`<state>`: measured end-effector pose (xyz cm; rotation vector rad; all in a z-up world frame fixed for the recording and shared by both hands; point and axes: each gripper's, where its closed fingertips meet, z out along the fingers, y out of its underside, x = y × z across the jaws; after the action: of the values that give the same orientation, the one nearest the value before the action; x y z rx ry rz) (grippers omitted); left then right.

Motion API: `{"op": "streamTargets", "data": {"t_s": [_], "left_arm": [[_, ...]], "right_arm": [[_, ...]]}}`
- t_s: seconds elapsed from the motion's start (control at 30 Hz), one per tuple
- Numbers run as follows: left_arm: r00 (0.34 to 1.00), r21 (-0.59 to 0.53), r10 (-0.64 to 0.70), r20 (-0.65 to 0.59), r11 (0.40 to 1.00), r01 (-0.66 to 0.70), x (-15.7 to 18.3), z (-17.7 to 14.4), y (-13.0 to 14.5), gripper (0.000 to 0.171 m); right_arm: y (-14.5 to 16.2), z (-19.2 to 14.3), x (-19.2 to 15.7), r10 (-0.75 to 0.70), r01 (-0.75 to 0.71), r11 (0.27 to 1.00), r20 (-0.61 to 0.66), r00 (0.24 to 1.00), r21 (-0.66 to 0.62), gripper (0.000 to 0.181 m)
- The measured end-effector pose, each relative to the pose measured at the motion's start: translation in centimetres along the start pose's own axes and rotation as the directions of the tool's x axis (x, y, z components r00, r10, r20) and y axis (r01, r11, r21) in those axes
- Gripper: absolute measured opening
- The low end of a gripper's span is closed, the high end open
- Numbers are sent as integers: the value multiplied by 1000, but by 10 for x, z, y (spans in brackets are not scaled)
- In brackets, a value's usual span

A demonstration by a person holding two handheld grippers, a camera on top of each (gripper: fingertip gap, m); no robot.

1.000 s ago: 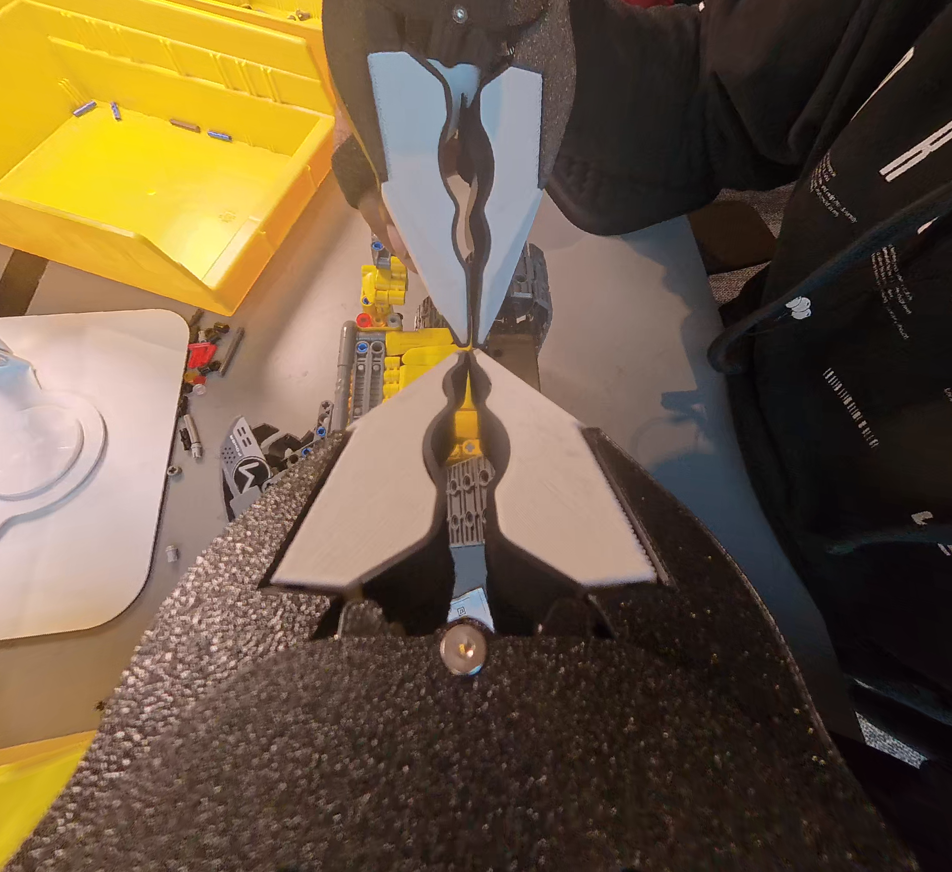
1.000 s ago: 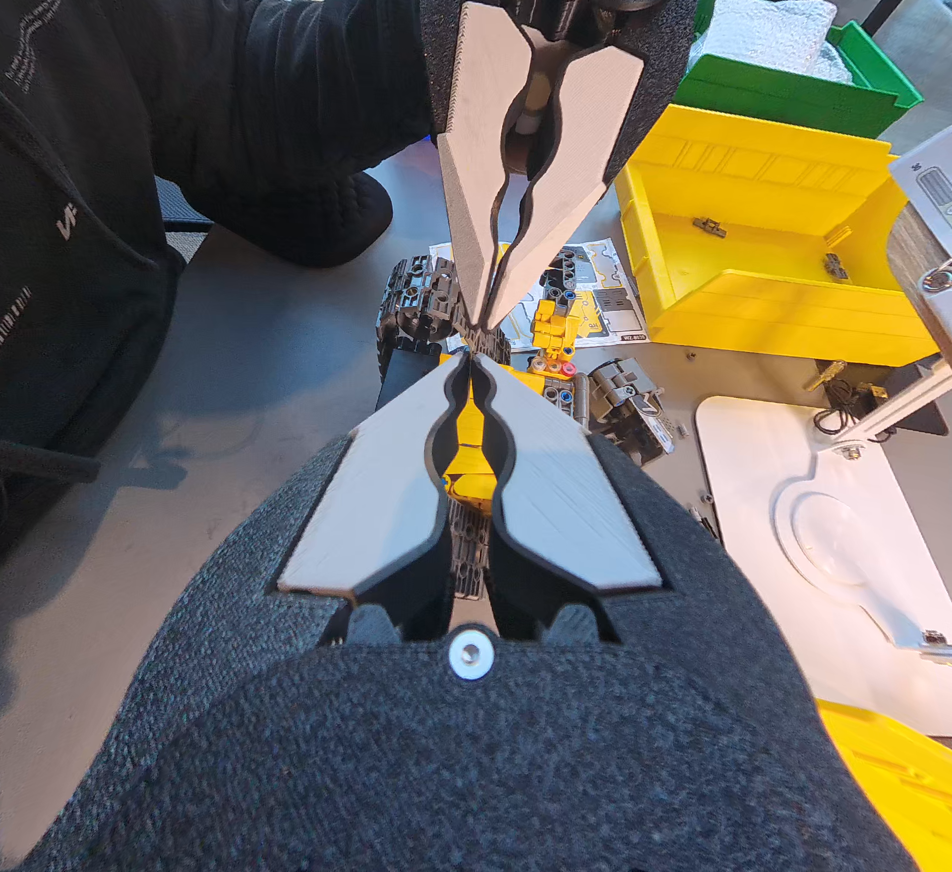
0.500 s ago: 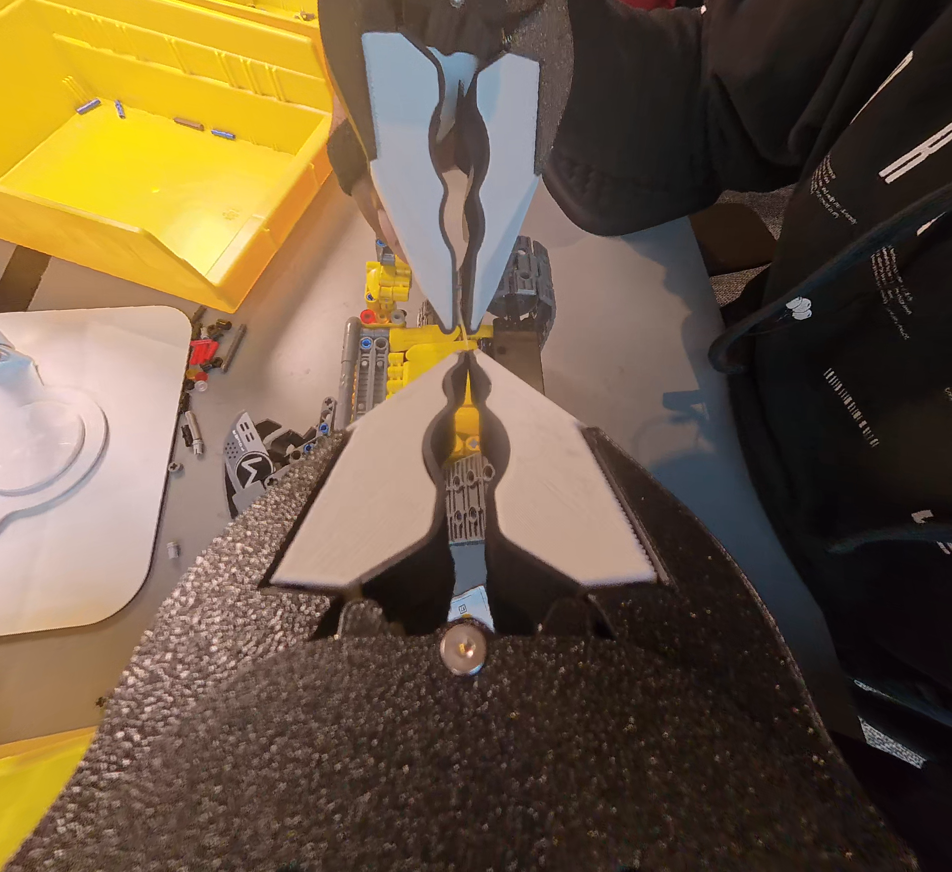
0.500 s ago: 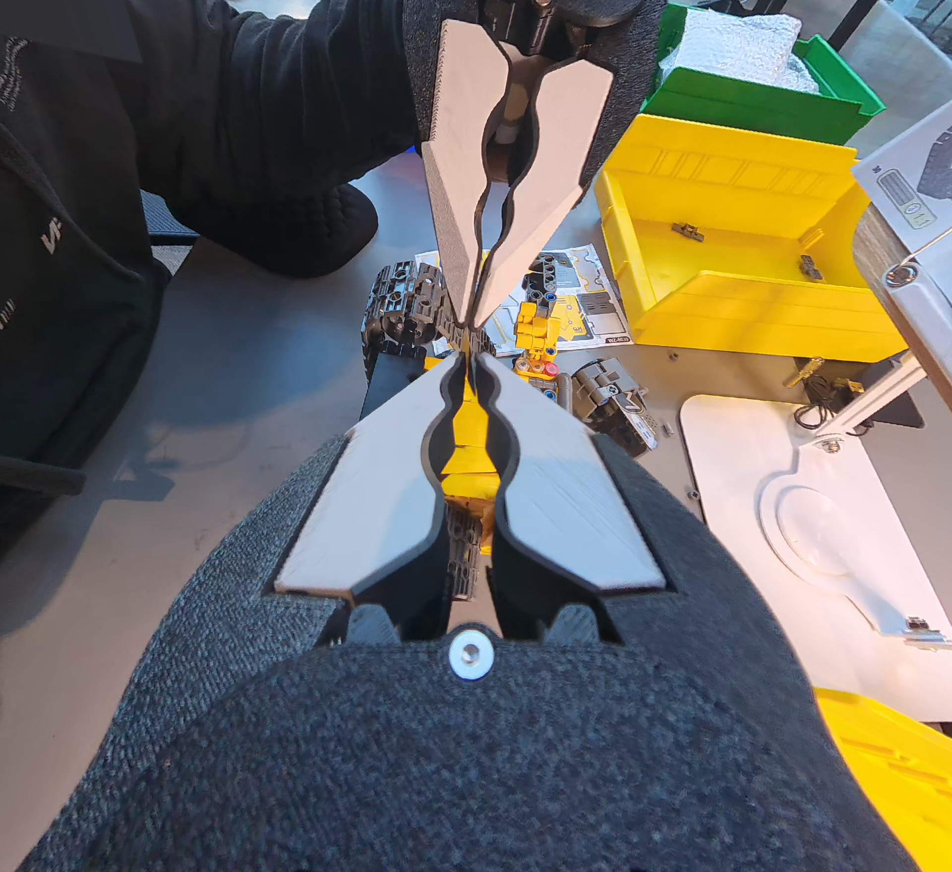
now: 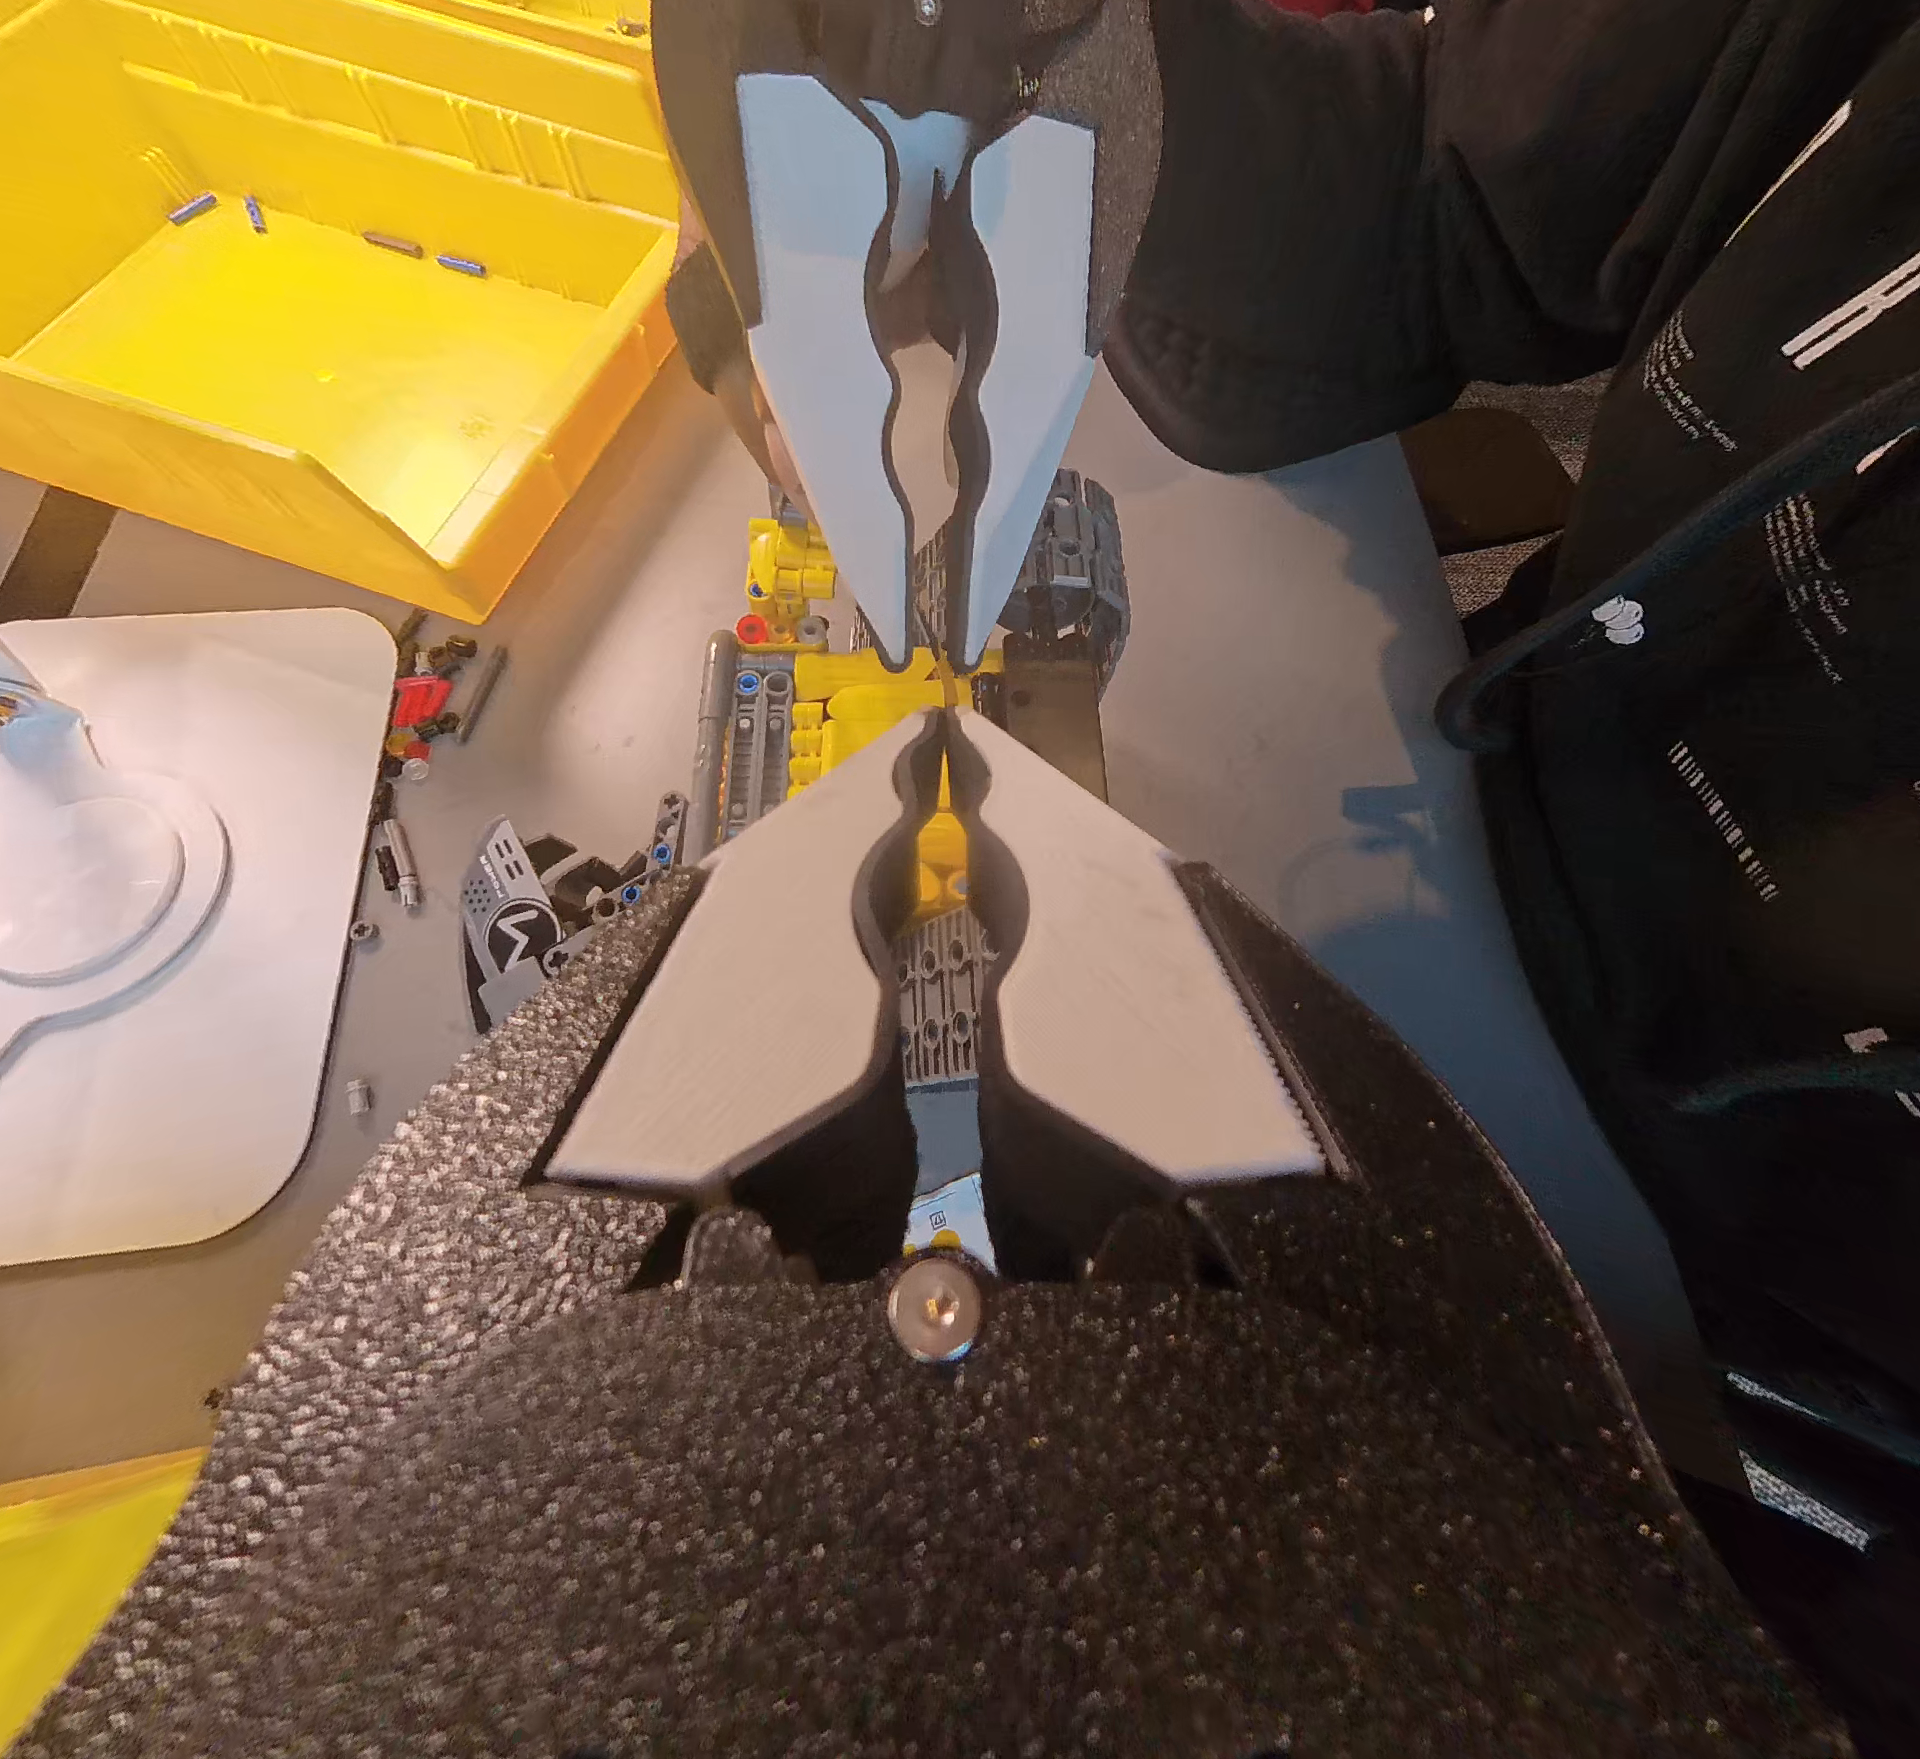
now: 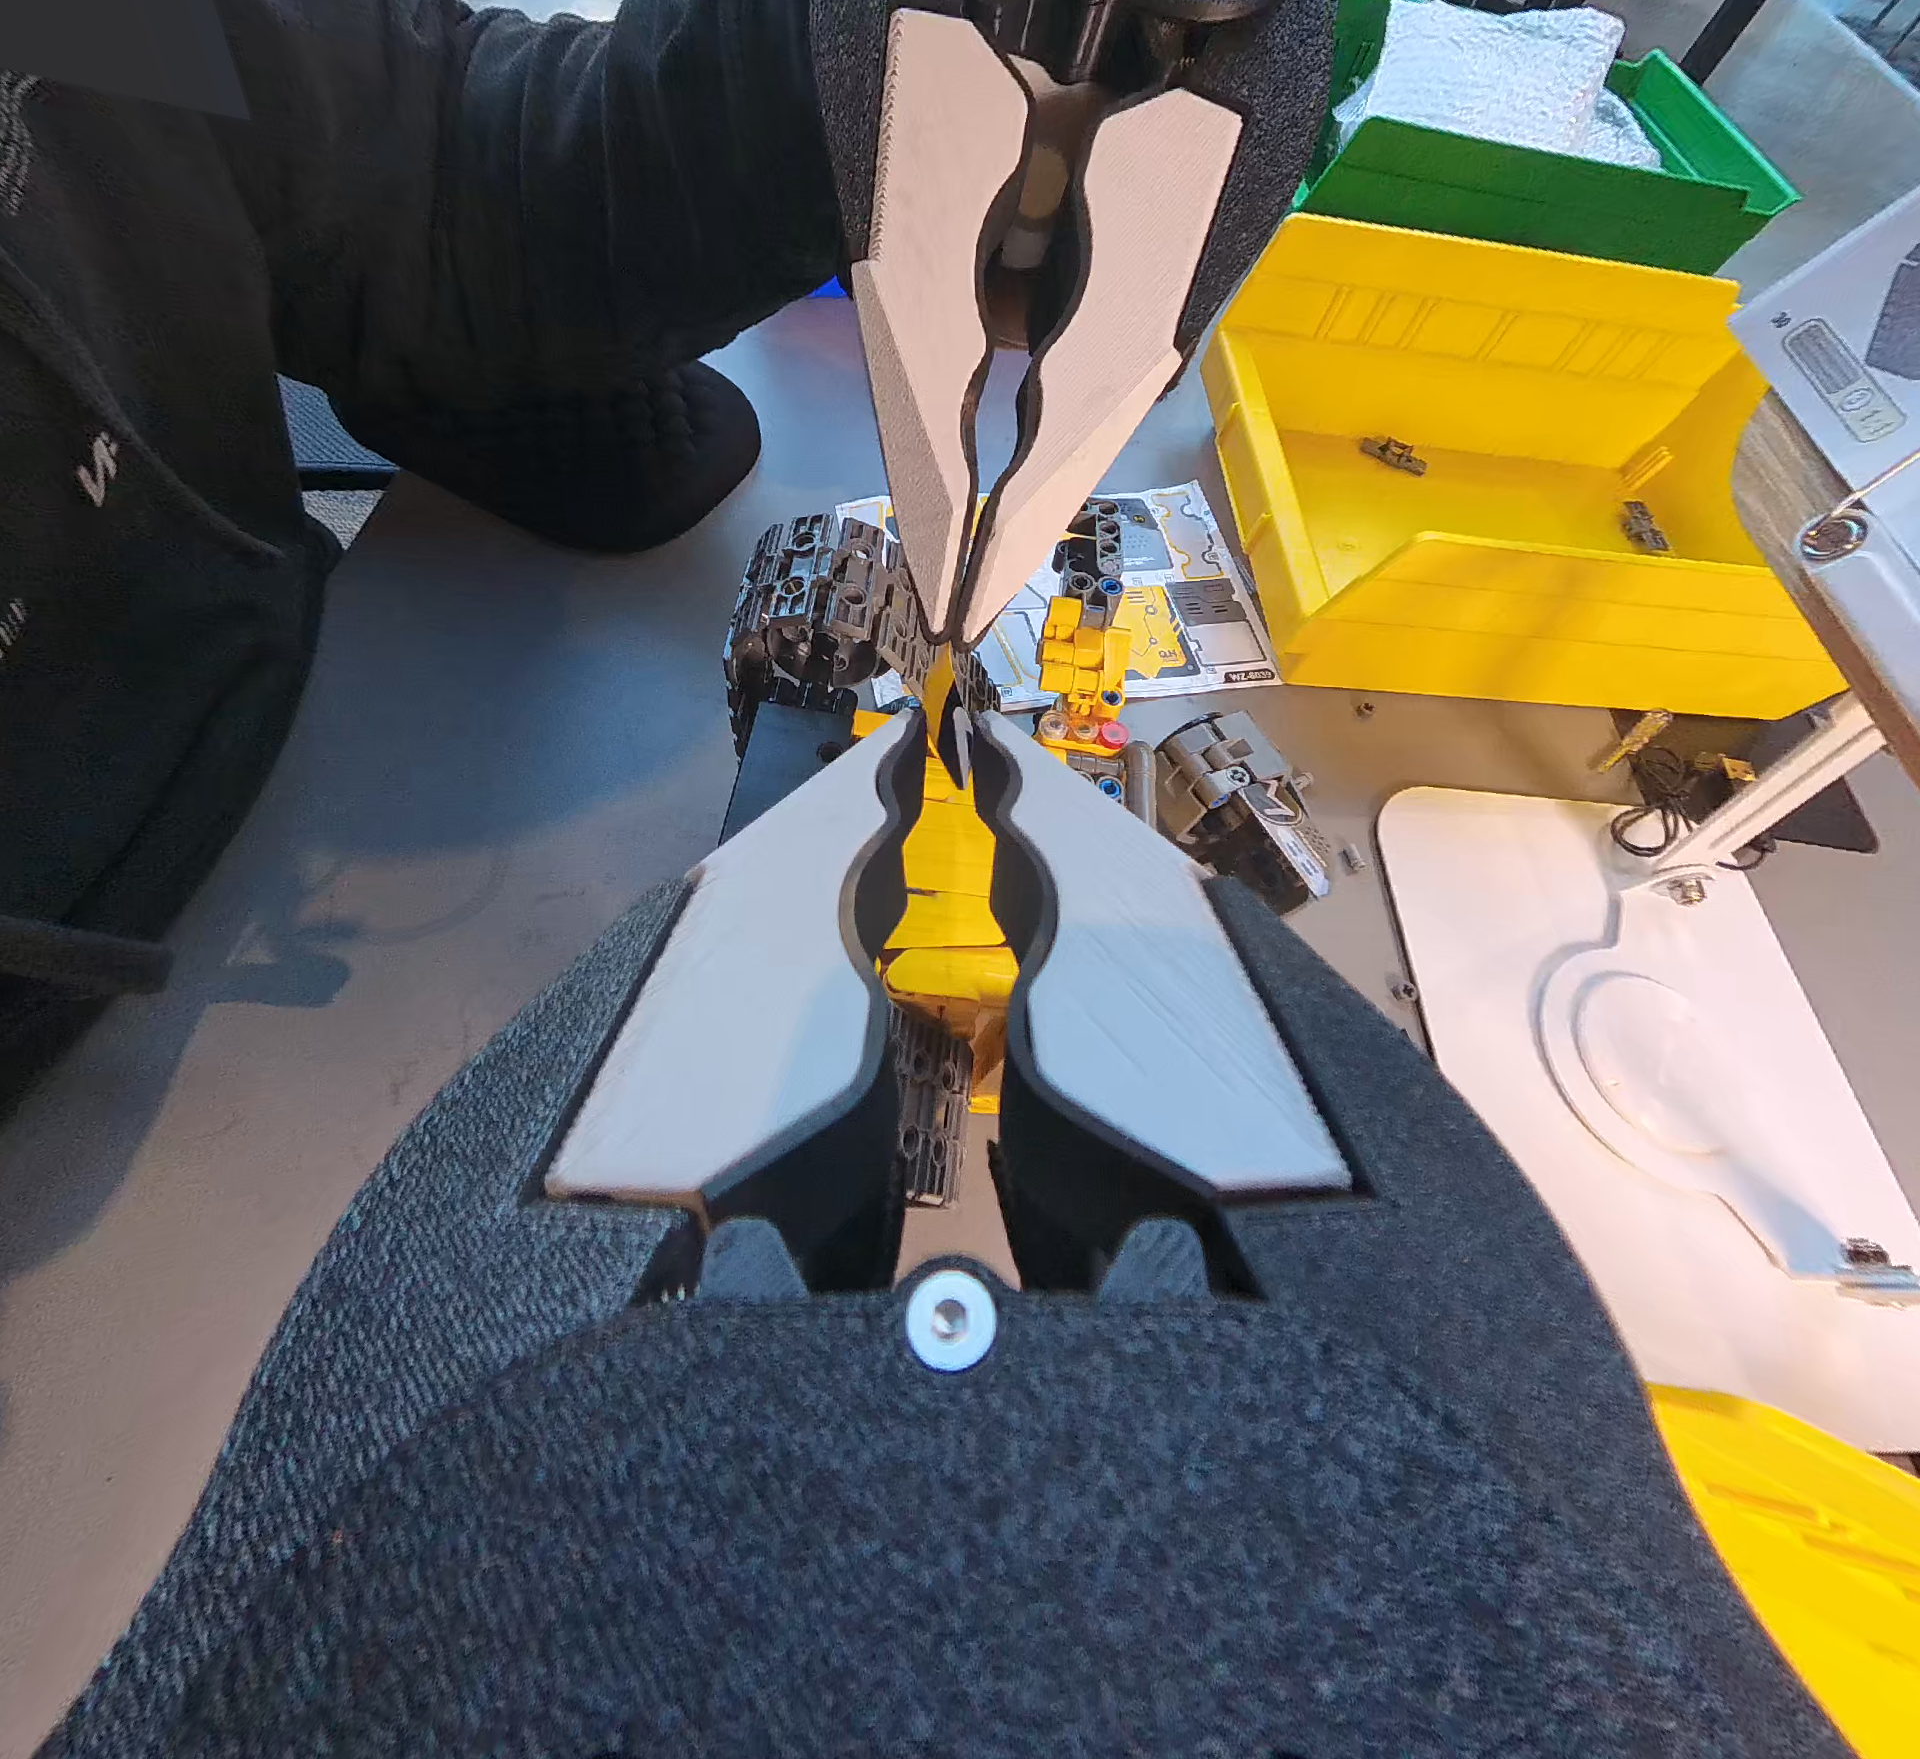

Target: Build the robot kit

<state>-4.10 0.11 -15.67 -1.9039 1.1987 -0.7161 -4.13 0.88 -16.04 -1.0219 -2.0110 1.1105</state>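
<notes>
My two grippers meet tip to tip over a yellow and black brick-built tracked vehicle (image 5: 831, 701) on the grey table. My left gripper (image 5: 945, 720) is shut on a small thin yellow piece (image 5: 948, 683). My right gripper (image 6: 951, 727) is slightly open around the lower end of that piece (image 6: 943, 686), with a narrow gap between the fingertips. In the right wrist view the left gripper (image 6: 951, 634) comes down from above, and the vehicle (image 6: 956, 878) lies under my fingers. In the left wrist view the right gripper (image 5: 932, 660) points down from the top.
Yellow bins (image 5: 312, 359) stand at the far left, and another (image 6: 1455, 483) sits beside a green bin (image 6: 1507, 182). A white base plate (image 5: 156, 930) and loose small parts (image 5: 426, 701) lie left. An instruction sheet (image 6: 1174, 587) lies behind the vehicle. A person's black sleeves hold both grippers. My left and right fingertips are right by each other.
My right gripper's fingertips, shut one second ago, have parted a little. Both grippers stay tip to tip over the vehicle, shifted only slightly.
</notes>
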Motion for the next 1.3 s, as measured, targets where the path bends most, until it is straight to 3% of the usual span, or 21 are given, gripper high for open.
{"op": "streamTargets", "data": {"t_s": [1.03, 1.3], "left_arm": [[1000, 8, -8, 10, 1000, 8, -3, -2, 1, 0], [996, 87, -16, 91, 996, 8, -18, -13, -11, 1]], "right_arm": [[3, 4, 1, 14, -14, 1000, 1, 1000, 3, 0], [1, 1, 8, 44, -44, 999, -29, 999, 14, 0]]}}
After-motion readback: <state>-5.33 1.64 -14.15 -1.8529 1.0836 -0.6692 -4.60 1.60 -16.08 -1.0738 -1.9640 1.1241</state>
